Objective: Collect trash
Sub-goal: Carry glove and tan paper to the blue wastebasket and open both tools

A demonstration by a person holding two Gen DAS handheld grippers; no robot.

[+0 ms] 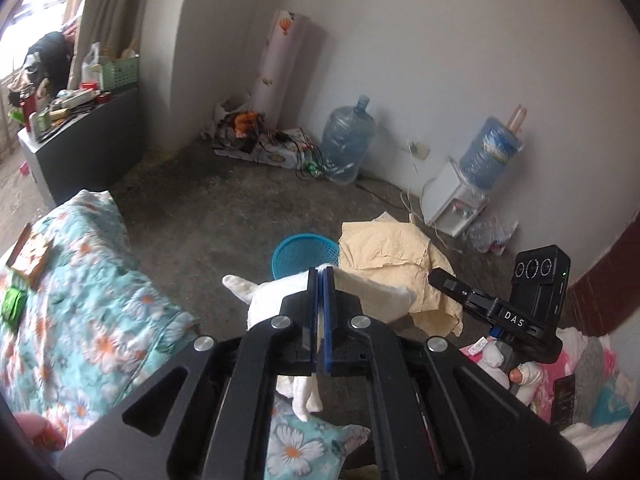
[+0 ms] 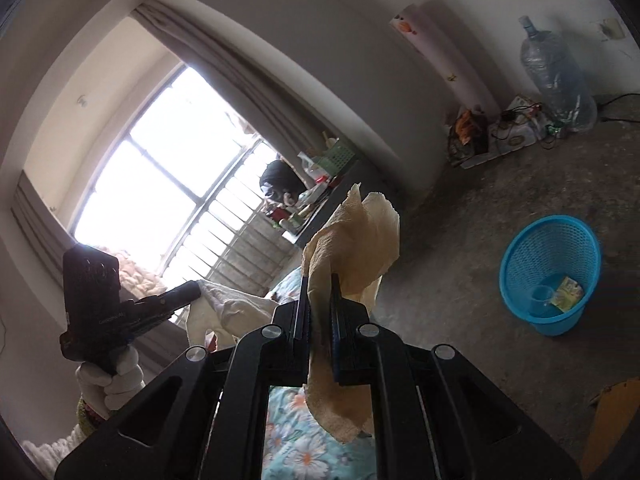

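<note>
Rm w/ white walls and a grey concrete floor (image 1: 224, 208). Big barred window (image 2: 160, 184) w/ grey curtain (image 2: 248, 80) lit the far side. Bed w/ teal daisy-print quilt (image 1: 92, 320) sat at the near left in the left wrist view; a small framed pic (image 1: 30, 256) lay on it. Dark cabinet (image 1: 88, 152) by the window, top crowded w/ bottles and a green crate (image 1: 118, 74). Rolled mat (image 1: 276, 68) stood upright in the corner, w/ a heap of cables and boxes (image 1: 260, 140) at its foot. Empty water jug (image 1: 348, 140) stood just beside that heap; a white dispenser (image 1: 456, 196) w/ a blue bottle on top stood further right along the wall.

Blue mesh bin (image 2: 550, 276) stood on the floor, upright, holding a clear cup (image 2: 542, 294) and a small yellow-green packet (image 2: 568, 290). In the left wrist view it sat just beyond the fingertips, partly hidden.

Right gripper (image 2: 319, 304) was pinching a tan crumpled paper sheet (image 2: 356, 240), sheet sticking up past the tips and hanging below; held in the air, left of the bin in its own view. Left gripper (image 1: 320, 300) had its blue pads pressed nearly together on a white tissue wad (image 1: 360, 288), wad bulging out both sides, also airborne, above the bed edge. Gloved hand (image 2: 110, 384) gripped the left tool's handle.
</note>
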